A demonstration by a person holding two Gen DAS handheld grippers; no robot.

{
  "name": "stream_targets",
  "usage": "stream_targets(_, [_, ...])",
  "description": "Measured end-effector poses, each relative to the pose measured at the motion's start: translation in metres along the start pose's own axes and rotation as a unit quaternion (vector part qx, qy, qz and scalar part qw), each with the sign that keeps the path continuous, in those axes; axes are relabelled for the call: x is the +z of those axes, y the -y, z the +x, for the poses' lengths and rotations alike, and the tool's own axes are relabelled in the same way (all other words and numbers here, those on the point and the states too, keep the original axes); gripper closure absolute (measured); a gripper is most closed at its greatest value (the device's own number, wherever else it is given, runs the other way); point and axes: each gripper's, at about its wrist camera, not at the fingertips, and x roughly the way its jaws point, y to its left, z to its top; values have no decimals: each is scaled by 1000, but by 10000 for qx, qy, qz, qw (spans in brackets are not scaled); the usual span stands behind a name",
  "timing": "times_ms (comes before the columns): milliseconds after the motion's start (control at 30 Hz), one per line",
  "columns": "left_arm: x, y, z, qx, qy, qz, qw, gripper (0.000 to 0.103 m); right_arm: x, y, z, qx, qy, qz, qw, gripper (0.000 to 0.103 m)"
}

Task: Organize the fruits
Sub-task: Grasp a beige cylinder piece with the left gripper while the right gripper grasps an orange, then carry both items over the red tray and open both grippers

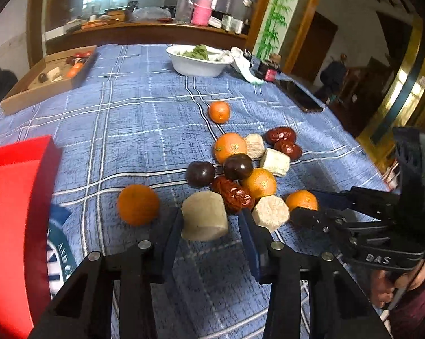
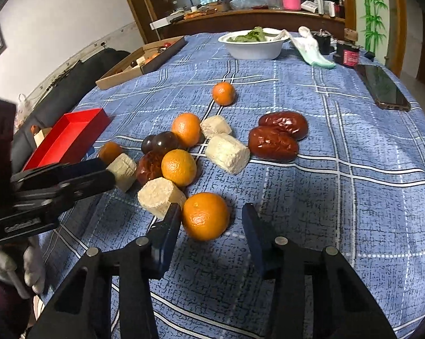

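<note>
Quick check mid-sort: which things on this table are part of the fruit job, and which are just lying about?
Job:
oranges
red dates
dark plums
pale cylinders
red box
cardboard tray

Lying about:
phone
white bowl
sock
dark jar

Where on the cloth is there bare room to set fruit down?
Bare cloth lies between the cardboard box, the red box and the pile; also right of the dates, below the phone. The pile itself is crowded.
</note>
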Motion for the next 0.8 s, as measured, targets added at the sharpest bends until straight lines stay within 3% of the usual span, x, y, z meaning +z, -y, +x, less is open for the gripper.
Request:
stream_targets(200, [2, -4, 20, 98, -253, -112, 9996, 61, 2, -5, 6, 52, -128, -79, 9999, 60])
stream_targets(233, [2, -5, 19, 115, -181, -127, 9997, 66, 2, -5, 6, 38, -131, -96, 9999, 60])
stream_targets(300, [0, -5, 20, 155, -160, -141, 9997, 66, 2, -6, 6, -24, -131, -118, 9998, 70])
stream_targets(367, [-4, -8, 14, 100, -105, -246, 9996, 66, 1, -7, 4, -53, -118, -101, 9999, 71])
stream_targets(633, [-15, -42, -64, -80, 481, -903, 9947, 66, -1, -33, -24, -54, 144, -217, 9996, 71])
stream_targets(800, [-33, -89, -118, 510, 949, -1312, 9855, 66, 12, -78, -43, 316, 389, -497, 9975, 70])
